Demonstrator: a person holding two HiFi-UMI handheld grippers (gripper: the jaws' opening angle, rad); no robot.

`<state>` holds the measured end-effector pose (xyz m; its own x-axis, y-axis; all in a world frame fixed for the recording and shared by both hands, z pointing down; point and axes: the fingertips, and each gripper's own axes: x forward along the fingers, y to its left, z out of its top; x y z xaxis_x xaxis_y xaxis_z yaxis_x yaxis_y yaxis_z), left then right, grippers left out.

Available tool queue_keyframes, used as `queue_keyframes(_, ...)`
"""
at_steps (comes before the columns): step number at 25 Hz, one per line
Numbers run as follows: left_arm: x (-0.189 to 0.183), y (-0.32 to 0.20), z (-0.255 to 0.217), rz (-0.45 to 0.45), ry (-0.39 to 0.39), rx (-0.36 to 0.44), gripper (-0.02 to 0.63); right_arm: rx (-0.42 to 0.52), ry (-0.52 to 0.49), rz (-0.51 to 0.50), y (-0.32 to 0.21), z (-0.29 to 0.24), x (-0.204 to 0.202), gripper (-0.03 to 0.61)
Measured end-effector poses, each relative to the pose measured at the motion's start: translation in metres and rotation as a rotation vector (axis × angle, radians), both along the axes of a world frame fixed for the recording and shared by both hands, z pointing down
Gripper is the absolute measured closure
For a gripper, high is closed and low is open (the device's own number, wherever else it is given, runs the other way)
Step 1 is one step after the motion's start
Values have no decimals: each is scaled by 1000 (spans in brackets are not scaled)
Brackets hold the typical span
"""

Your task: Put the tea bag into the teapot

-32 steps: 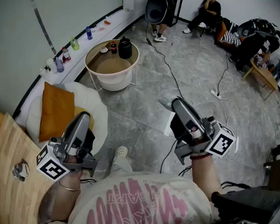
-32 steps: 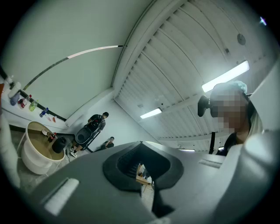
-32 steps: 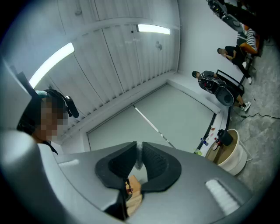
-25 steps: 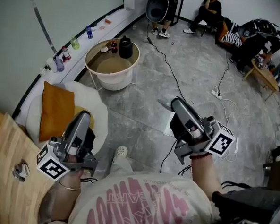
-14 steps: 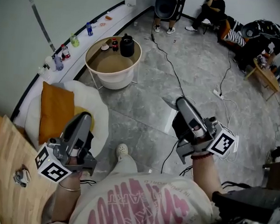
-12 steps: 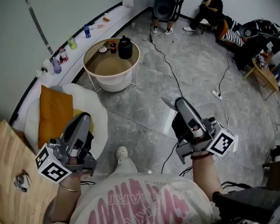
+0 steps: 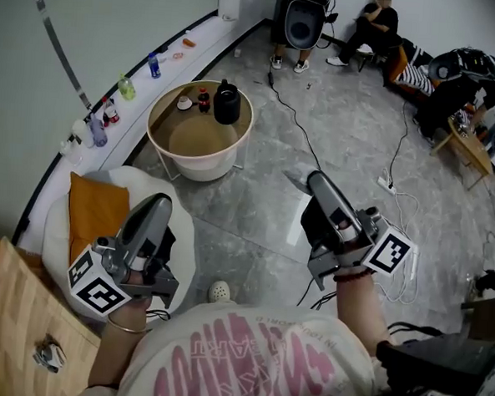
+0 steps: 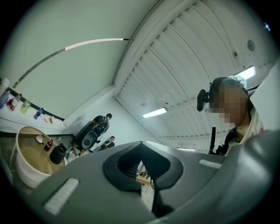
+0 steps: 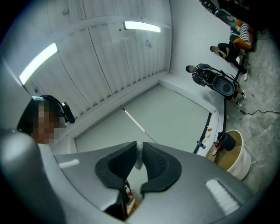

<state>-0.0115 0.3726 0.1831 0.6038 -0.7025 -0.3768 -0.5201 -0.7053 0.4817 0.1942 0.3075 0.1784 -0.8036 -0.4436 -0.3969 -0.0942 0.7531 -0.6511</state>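
Note:
The black teapot [image 7: 227, 102] stands at the far side of a round white table [image 7: 234, 146] with a brown top, well ahead of both grippers. My right gripper [image 7: 314, 179] is held in the air over the floor, shut on a thin pale tea bag [image 7: 294, 181] that sticks out at its tip. In the right gripper view the tea bag [image 9: 138, 159] shows as a whitish sliver pinched between the dark pads of the right gripper [image 9: 138, 146], with the teapot [image 9: 226, 141] far off. My left gripper [image 7: 162, 201] is shut and holds nothing. Its tips [image 8: 141, 143] meet; the teapot [image 8: 57, 154] lies far left.
A white round seat with an orange cushion [image 7: 92, 213] sits under my left gripper. Small bottles [image 7: 120, 86] line the window ledge at left. A small red bottle [image 7: 203, 99] and a cup stand beside the teapot. Cables [image 7: 393, 173] cross the grey floor; people sit at the far right.
Both grippers have been carried forward toward the round table, which now lies lower and nearer in the head view. The tea bag stays pinched in the right gripper.

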Motion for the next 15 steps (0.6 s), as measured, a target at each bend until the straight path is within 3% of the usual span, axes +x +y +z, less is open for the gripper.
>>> queue_keyframes(3, -12, -28, -5, 14, -9, -1, 604, -10, -12, -1, -27, -5, -17, 535)
queue_keyframes(15, -49, -110, 7, 55, -163, -4, 606, -61, -18, 30, -111, 13, -65, 535)
